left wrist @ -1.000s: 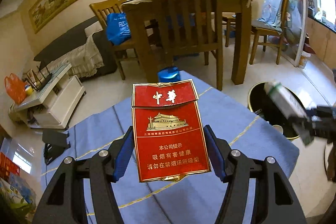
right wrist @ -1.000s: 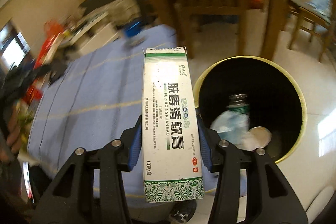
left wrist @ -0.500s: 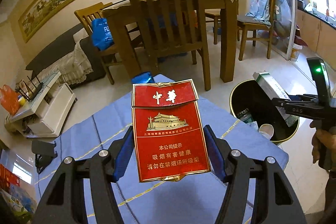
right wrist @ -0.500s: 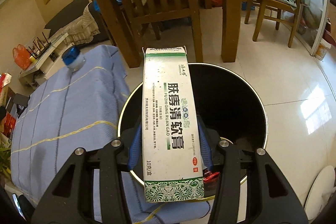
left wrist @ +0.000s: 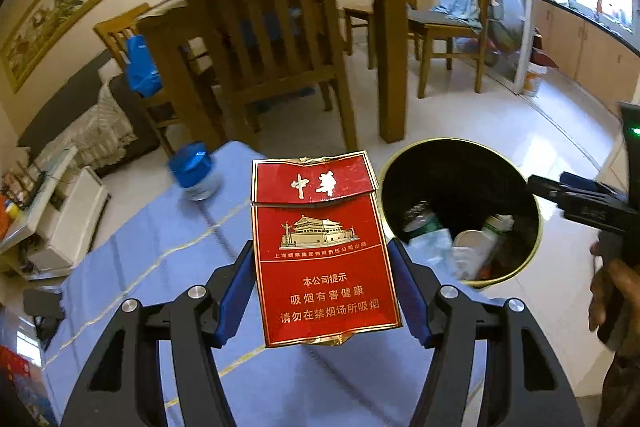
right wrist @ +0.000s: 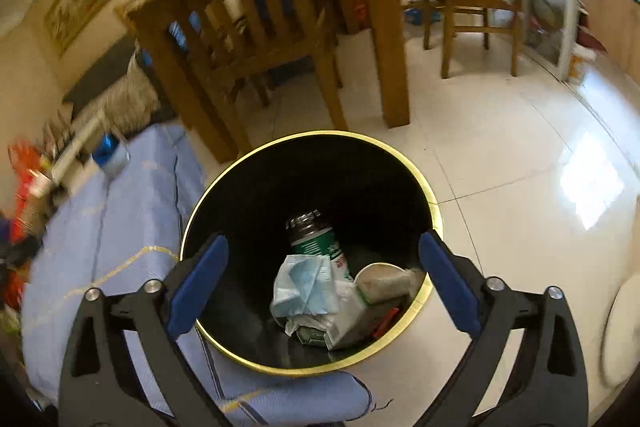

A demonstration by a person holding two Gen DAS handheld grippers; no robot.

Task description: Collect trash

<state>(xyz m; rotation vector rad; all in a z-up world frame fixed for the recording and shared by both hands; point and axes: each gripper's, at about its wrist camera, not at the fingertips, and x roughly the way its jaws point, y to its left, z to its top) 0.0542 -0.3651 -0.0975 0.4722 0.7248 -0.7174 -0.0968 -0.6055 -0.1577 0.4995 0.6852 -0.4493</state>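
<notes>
Left gripper [left wrist: 325,279] clamps a red cigarette pack [left wrist: 322,247] beside the bin [right wrist: 224,187]; right gripper [right wrist: 322,275] (jaws wide, empty) hangs above it.

The red cigarette pack [left wrist: 326,251] carries the only readable print. Its flip lid bears the gold characters 中华. Below a gold drawing of a gate building runs a fine line, 上海烟草集团有限责任公司出品. Lower on the front stands the warning in three lines: 本公司提示, 吸烟有害健康, 请勿在禁烟场所吸烟. Lettering on the green bottle [right wrist: 316,241] in the trash bin [right wrist: 434,223] is too small to read.
</notes>
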